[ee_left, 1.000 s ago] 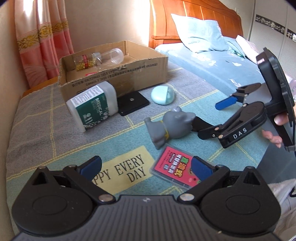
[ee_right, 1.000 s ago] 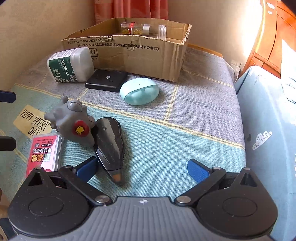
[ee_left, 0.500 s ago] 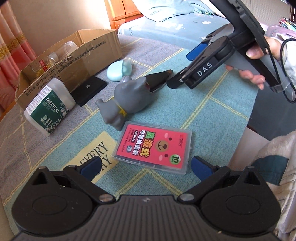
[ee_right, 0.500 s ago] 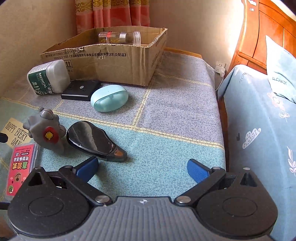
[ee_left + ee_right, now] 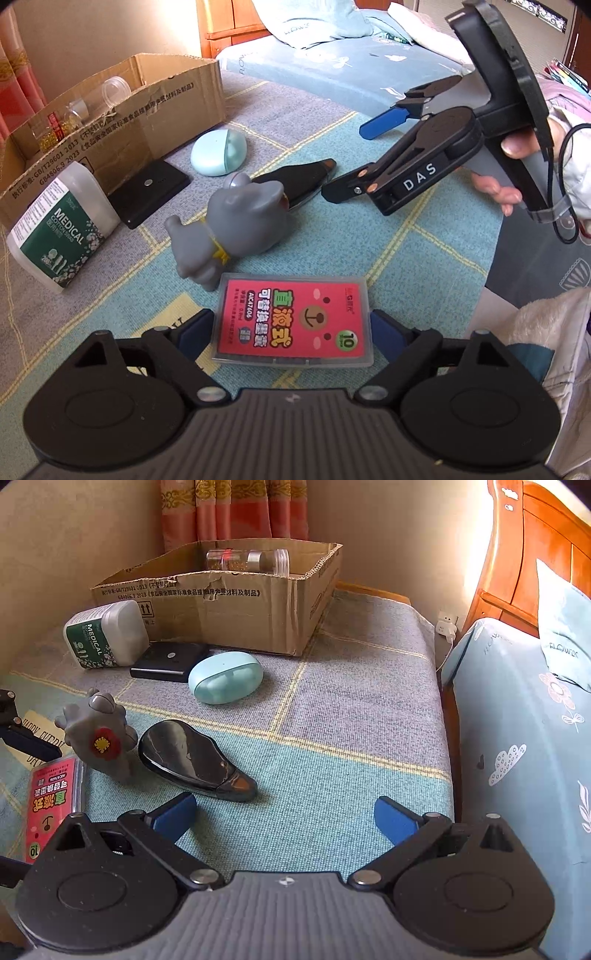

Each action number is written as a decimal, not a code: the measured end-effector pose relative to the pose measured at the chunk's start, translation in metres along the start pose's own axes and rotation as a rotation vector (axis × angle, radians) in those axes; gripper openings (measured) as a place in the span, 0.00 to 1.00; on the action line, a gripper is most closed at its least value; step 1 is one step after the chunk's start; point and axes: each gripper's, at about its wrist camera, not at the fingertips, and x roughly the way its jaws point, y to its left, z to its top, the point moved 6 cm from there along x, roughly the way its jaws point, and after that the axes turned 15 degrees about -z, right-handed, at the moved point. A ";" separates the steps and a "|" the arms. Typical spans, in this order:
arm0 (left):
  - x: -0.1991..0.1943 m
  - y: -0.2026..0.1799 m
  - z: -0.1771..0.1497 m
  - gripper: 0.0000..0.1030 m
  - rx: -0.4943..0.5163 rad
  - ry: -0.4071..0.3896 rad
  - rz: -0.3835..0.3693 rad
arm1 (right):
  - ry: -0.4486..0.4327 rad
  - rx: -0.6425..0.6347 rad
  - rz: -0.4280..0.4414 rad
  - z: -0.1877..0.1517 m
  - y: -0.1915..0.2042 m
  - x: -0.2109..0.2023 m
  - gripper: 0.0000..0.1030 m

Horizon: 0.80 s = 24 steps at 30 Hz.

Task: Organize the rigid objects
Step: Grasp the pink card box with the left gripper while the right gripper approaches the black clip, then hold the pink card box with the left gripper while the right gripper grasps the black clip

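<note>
1. Since half a second ago, the left gripper (image 5: 291,328) has come forward, so the red refill case (image 5: 293,321) now lies between its wide-spread fingers, not yet clamped.
2. Just beyond the case lies the grey toy (image 5: 236,225), touching the black glossy piece (image 5: 306,177).
3. Off to its right, the right gripper (image 5: 284,816) hovers wide open and empty, the black piece just ahead.
4. Only a clear jar (image 5: 247,559) sits in the cardboard box (image 5: 236,613); cotton-swab tub (image 5: 59,236), black pad (image 5: 149,192) and mint case (image 5: 219,153) remain on the tabletop (image 5: 351,709), so most sorting seems left.
</note>
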 end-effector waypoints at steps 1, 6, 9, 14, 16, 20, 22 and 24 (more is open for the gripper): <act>-0.001 0.001 -0.002 0.87 -0.014 -0.006 0.014 | 0.000 0.002 -0.002 0.002 0.000 0.002 1.00; -0.015 0.018 -0.012 0.87 -0.114 -0.037 0.119 | 0.013 0.052 -0.050 0.012 -0.006 0.013 1.00; -0.026 0.037 -0.019 0.87 -0.196 -0.067 0.202 | 0.033 0.073 -0.074 0.015 -0.007 0.015 1.00; -0.037 0.057 -0.031 0.87 -0.291 -0.101 0.240 | 0.016 0.062 -0.025 0.014 0.011 -0.002 1.00; -0.040 0.059 -0.033 0.87 -0.304 -0.108 0.246 | 0.011 0.066 0.009 0.017 0.022 -0.006 1.00; -0.042 0.062 -0.037 0.87 -0.321 -0.119 0.255 | 0.012 0.040 0.021 0.022 0.042 -0.002 1.00; -0.043 0.063 -0.038 0.87 -0.327 -0.122 0.258 | 0.000 0.031 0.009 0.025 0.046 0.000 1.00; -0.044 0.065 -0.040 0.87 -0.331 -0.124 0.259 | 0.005 0.040 0.033 0.025 0.046 0.003 1.00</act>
